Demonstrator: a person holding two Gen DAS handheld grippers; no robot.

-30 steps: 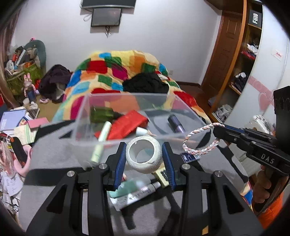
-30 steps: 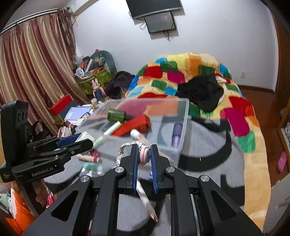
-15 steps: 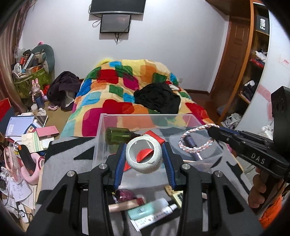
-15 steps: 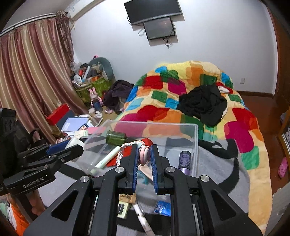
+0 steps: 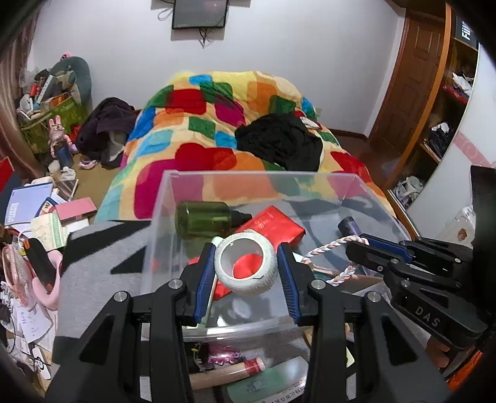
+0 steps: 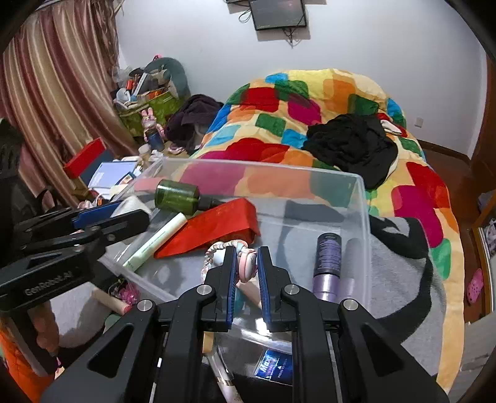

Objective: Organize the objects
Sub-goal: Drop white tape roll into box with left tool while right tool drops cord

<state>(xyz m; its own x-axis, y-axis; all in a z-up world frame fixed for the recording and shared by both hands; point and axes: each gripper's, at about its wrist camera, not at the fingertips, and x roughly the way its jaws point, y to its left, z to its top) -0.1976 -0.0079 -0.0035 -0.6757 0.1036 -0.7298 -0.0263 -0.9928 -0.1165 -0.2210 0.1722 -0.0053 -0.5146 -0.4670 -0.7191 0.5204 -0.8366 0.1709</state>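
Patchwork quilt (image 5: 214,130) on far bed, black garment (image 5: 279,142) on it (crumpled), striped curtain (image 6: 52,93) left, wall screen (image 6: 279,14)

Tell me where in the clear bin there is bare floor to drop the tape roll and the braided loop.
Free: the grey floor of the clear bin between the red packet and the purple bottle, under the right claw holding the braided loop. Crowded: the left side, where the green bottle, pale tube and red packet overlap, below the left claw's tape roll.
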